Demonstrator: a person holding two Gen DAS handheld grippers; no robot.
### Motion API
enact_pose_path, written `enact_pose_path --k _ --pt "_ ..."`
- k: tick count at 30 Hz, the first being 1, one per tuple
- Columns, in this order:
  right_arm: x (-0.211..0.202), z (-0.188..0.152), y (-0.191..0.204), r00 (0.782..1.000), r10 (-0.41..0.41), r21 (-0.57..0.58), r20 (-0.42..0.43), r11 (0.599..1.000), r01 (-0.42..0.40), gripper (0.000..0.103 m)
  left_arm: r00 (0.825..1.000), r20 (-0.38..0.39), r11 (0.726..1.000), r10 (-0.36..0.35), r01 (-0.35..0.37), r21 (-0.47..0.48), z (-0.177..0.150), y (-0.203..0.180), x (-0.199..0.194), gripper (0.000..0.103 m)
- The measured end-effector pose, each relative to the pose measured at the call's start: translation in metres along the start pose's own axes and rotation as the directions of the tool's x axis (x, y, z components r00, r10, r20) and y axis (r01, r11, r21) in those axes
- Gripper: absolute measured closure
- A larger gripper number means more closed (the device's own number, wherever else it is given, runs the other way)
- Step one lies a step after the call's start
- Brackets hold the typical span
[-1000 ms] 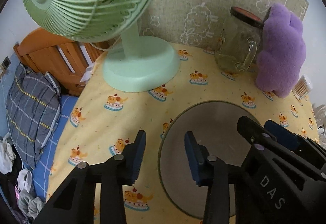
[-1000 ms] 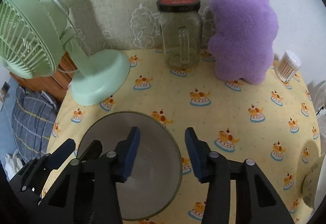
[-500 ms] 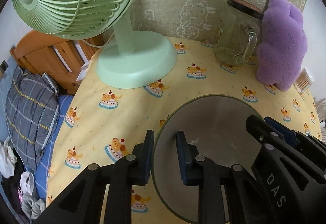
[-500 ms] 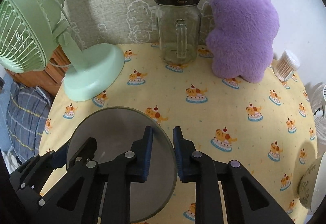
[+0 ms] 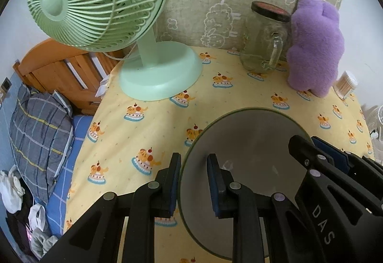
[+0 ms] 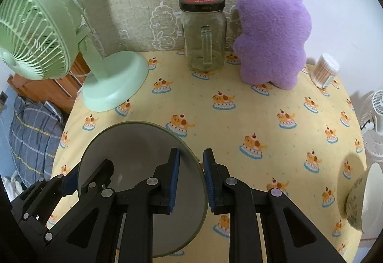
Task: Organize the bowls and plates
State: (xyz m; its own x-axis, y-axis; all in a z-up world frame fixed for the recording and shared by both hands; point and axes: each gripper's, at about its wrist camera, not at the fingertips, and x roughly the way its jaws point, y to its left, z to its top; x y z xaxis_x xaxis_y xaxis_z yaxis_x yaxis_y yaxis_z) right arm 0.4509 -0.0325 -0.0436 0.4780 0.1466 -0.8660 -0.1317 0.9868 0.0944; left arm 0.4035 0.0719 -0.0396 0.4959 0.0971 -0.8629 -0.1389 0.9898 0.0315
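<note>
So both tools had clamped on: the left gripper point(image 5: 192, 181) pinched the left rim of the round grey plate with a thin green edge point(image 5: 249, 138), one blue pad inside and one outside, while the right gripper point(image 6: 190, 179) bit the opposite rim the same way. The plate sat low over the yellow cake-print tablecloth point(image 6: 239, 114), in front of the mint-green desk fan point(image 6: 38, 30), the clear glass handled jar with a red-and-black lid point(image 6: 203, 35) and the fuzzy purple plush toy point(image 6: 273, 30). A cream-coloured bowl point(image 6: 366, 198) lay at the cloth's right edge, well apart from the plate.
</note>
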Motion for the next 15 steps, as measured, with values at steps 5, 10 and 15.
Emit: enact_pose_path --k 5,10,15 --pt "-0.022 -0.009 0.0 1.0 -0.012 0.008 0.016 1.0 0.012 0.079 1.0 0.02 1.0 -0.01 0.01 0.013 -0.007 0.0 -0.022 0.083" --pt "-0.051 -0.021 -0.003 0.999 -0.038 0.037 0.035 0.999 0.037 0.079 0.998 0.038 0.998 -0.041 0.039 0.055 -0.013 -0.004 -0.047 0.083" --pt "-0.084 -0.035 -0.005 0.996 -0.075 0.062 0.058 0.996 0.071 0.079 0.996 0.057 0.994 -0.076 0.071 0.088 -0.024 -0.005 -0.074 0.083"
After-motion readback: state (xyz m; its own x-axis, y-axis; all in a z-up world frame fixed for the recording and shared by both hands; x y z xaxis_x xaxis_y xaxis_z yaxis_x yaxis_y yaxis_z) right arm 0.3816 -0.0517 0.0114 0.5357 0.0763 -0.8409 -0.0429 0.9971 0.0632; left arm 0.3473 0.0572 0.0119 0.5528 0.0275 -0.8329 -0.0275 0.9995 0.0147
